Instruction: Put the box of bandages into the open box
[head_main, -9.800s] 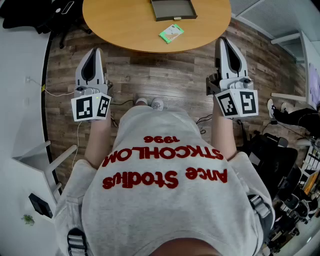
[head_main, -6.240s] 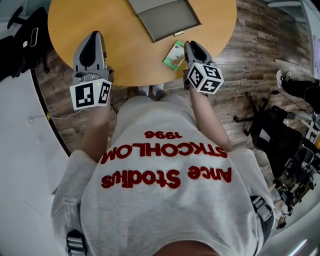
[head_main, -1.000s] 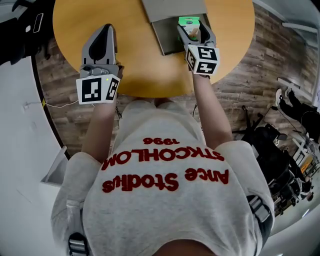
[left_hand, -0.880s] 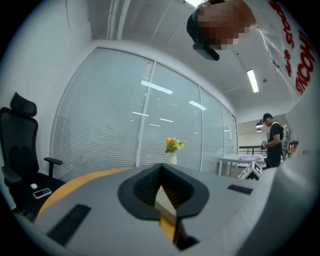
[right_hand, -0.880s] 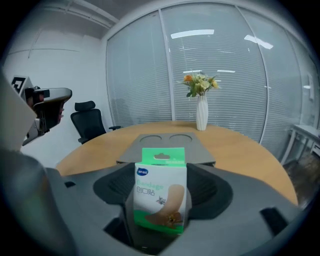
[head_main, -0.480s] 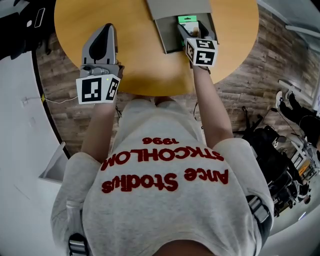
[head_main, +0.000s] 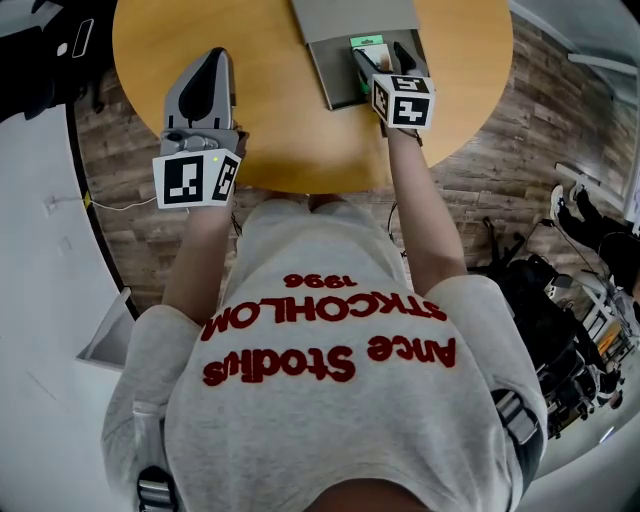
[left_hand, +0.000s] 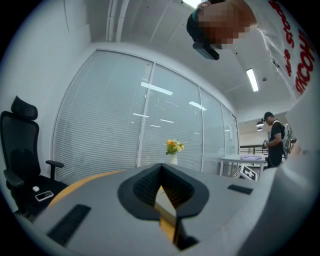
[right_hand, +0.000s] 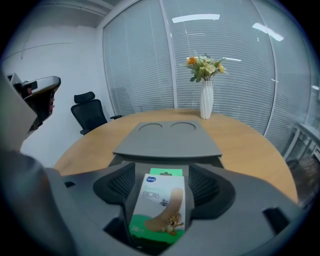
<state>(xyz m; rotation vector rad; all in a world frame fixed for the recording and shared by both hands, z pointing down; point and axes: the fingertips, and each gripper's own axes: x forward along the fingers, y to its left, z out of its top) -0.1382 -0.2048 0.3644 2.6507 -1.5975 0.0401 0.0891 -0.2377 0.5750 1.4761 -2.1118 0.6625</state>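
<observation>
R gripper (head_main: 378, 55) jaws apart round bandage box (right_hand: 159, 207), not clamping. Bandage box lies inside open grey box (head_main: 335, 75) on worktop (head_main: 270, 130). L gripper (head_main: 210, 58) closed, empty. Bandage box prob. light thin card, dents easily: pinch long edges gently.

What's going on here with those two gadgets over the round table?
A person holds a gripper in each hand. The right gripper reaches into the open grey box on the wooden table. The box of bandages sits between its jaws, which look parted rather than squeezing it. The bandages appear to be down inside the box. The left gripper hangs over the table, jaws together, holding nothing.
</observation>
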